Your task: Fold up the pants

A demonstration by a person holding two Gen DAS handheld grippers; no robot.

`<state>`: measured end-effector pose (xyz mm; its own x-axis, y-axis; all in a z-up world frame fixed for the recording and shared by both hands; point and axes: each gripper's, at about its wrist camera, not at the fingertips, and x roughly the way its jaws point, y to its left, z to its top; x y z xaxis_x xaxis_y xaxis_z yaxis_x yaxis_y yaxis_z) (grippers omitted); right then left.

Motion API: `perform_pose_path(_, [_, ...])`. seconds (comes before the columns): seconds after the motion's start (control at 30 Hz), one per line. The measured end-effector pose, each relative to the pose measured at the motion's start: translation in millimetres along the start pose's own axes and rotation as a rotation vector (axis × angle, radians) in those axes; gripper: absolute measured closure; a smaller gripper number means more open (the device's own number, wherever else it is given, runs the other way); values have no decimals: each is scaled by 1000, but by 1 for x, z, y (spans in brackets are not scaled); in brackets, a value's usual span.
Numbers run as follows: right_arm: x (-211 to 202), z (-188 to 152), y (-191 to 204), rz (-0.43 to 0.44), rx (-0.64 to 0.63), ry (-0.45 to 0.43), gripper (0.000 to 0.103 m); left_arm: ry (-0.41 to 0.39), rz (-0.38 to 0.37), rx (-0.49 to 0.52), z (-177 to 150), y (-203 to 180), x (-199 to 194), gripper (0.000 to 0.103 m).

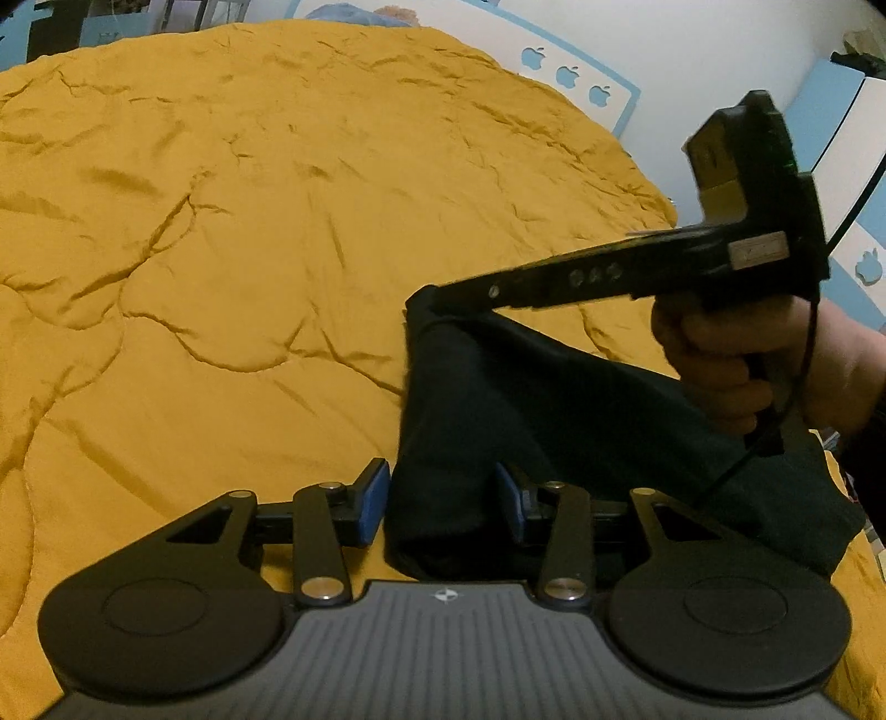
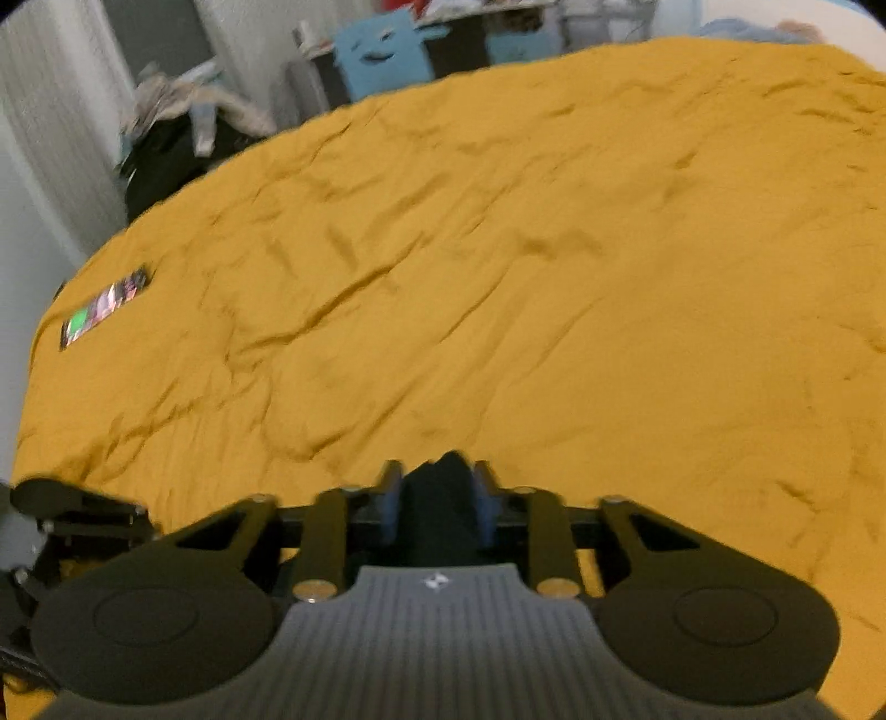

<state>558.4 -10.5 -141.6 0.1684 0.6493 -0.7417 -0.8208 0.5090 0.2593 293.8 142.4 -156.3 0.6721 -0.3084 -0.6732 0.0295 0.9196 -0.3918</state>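
Note:
The black pants (image 1: 554, 421) hang bunched above the mustard-yellow quilt (image 1: 249, 249). My left gripper (image 1: 443, 501) has its blue pads on either side of a fold of the pants and grips it. My right gripper, seen in the left wrist view (image 1: 426, 296), pinches a higher corner of the pants, held by a hand at the right. In the right wrist view the right gripper (image 2: 437, 504) is shut on a dark wad of the pants (image 2: 437, 498) above the quilt (image 2: 498, 277).
A phone with a lit screen (image 2: 105, 307) lies on the quilt near its left edge. A pile of clothes (image 2: 177, 144) and blue furniture (image 2: 382, 50) stand beyond the bed. A white and blue headboard (image 1: 576, 72) is at the far right.

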Motion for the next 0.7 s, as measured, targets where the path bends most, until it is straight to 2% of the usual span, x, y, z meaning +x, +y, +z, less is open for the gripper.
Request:
perform_pose_path(0.03, [3,-1,2,-2,-17,10,103,3,-4,1,0,1,1,58])
perform_pose_path(0.1, [5,-1,4,-14,-30,7,103,14,-6,16,0,-1,2,73])
perform_pose_path(0.17, [-1,-3,2,-19,-7,-29,103,23,15,59,-3,-6,3,83])
perform_pose_path(0.2, [-3,-3,-1,-20,14,-48,103,23,21,74,-5,-8,3,85])
perform_pose_path(0.3, [-6,-4,-7,-35,67,-92,103,23,28,96,-7,-10,1,86])
perform_pose_path(0.5, [10,-9,-4,-105,109,-106,103,31,27,93,-7,-8,-3,86])
perform_pose_path(0.53, [12,-9,-3,-120,117,-109,103,35,26,90,-8,-7,-4,86])
perform_pose_path(0.63, [9,-8,-6,-243,154,-118,100,31,22,76,-9,-5,-7,86])
perform_pose_path(0.7, [-4,-10,-13,-237,189,-153,100,25,13,57,-9,-4,-9,86])
